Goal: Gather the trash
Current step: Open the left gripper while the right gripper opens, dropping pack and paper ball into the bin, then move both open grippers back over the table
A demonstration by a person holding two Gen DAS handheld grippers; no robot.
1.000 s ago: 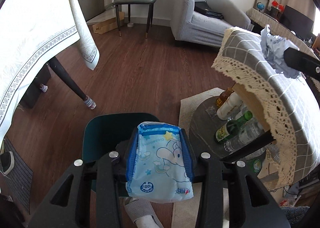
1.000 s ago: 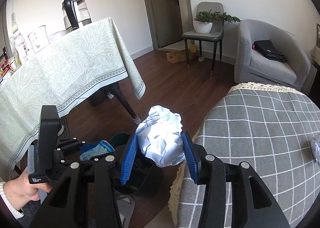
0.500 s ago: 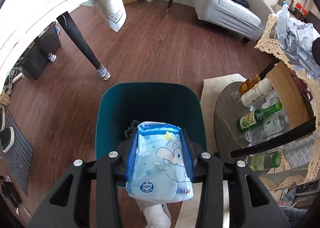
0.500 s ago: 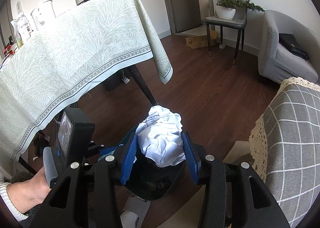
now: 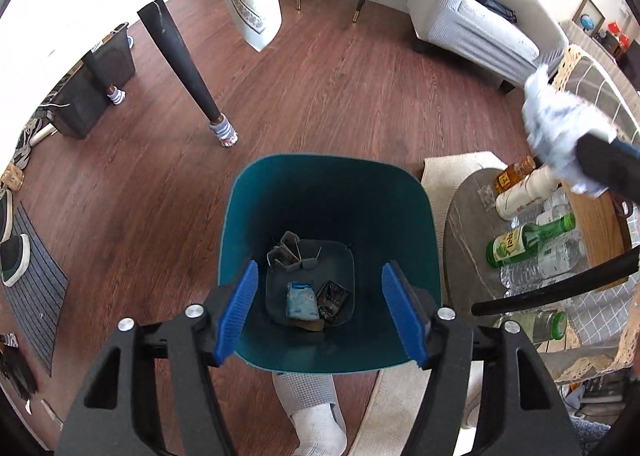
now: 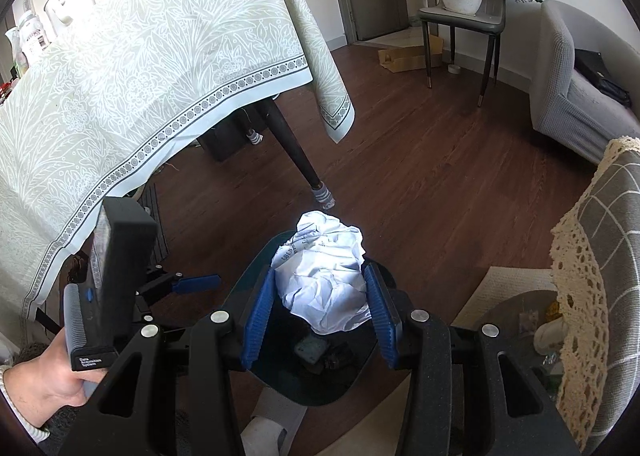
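The room is a living space with a dark wood-plank floor (image 5: pixel 328 67), hard and level, so anything that misses the bin will lie in plain sight. A large table (image 6: pixel 132 67) under a pale leaf-patterned cloth fills the 10 o'clock side of the right wrist view; a grey armchair (image 6: pixel 576 95) sits at 2 o'clock, and a low table (image 5: pixel 472 240) carrying bottles lies at 3 o'clock in the left wrist view.

The teal bin (image 5: pixel 328 183) stands on the floor directly beneath both claws, its mouth wide and its walls stiff. At its bottom rests a blue-and-white packet (image 5: pixel 302 299) beside other scraps.

The crumpled paper (image 6: pixel 326 276) is the piece in hand: light, soft and springy, nothing to break, and best pinched across its bulk as the right claw (image 6: pixel 320 310) does now, pads pressed into both flanks above the bin's mouth.

The left claw (image 5: pixel 320 312) has just been opening; its jaws stand wide apart with nothing between them, the packet lying far below.
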